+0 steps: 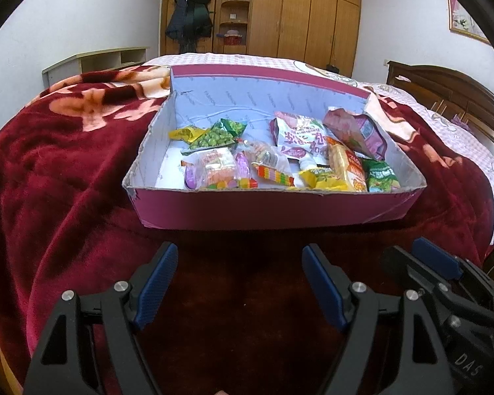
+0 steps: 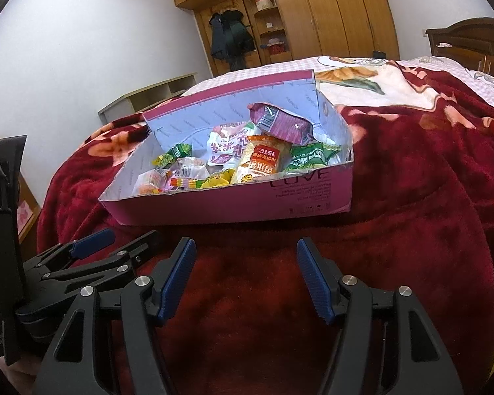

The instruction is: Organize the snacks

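A shallow pink cardboard box (image 1: 273, 209) sits on a dark red blanket and holds several snack packets: green pea bags (image 1: 214, 136), a white and pink bag (image 1: 301, 140), a purple bag (image 1: 359, 133) and an orange noodle pack (image 1: 347, 166). The box shows in the right wrist view (image 2: 247, 205) too, with the purple bag (image 2: 281, 125) on top. My left gripper (image 1: 238, 256) is open and empty, just short of the box's near wall. My right gripper (image 2: 245, 250) is open and empty beside it, also short of the box.
The red floral blanket (image 1: 66, 164) covers a bed with a wooden headboard (image 1: 444, 89) at the right. A wooden wardrobe (image 1: 296, 13) and a low shelf (image 1: 95, 62) stand by the far wall. Each gripper shows at the edge of the other's view.
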Demonstrator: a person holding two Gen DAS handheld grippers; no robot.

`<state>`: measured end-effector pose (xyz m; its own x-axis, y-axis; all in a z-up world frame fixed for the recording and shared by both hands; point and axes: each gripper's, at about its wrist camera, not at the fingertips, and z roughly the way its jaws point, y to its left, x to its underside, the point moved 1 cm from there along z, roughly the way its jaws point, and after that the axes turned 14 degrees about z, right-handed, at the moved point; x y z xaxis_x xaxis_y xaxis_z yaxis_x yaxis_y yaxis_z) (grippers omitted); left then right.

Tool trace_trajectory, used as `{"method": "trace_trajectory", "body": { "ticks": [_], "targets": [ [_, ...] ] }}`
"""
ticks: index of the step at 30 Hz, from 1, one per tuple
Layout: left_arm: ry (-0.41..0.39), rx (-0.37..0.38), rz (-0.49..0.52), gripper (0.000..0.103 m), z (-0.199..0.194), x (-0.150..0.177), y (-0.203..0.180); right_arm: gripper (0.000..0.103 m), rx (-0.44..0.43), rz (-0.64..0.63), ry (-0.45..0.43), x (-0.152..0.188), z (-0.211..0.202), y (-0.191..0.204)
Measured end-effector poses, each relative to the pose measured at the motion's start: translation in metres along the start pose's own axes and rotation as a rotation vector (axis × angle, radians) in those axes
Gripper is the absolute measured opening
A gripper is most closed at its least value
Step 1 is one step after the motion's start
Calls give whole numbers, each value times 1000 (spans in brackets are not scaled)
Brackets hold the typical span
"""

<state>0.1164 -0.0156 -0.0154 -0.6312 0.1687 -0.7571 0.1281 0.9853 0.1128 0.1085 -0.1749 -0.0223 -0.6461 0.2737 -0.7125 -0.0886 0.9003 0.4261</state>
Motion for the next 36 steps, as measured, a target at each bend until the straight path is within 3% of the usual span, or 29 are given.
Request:
{"method": "trace_trajectory", "body": {
  "ticks": [36],
  "targets": [
    [28, -11, -21, 82, 4, 2, 3, 65, 1, 5, 7, 2, 1, -1]
  ]
}}
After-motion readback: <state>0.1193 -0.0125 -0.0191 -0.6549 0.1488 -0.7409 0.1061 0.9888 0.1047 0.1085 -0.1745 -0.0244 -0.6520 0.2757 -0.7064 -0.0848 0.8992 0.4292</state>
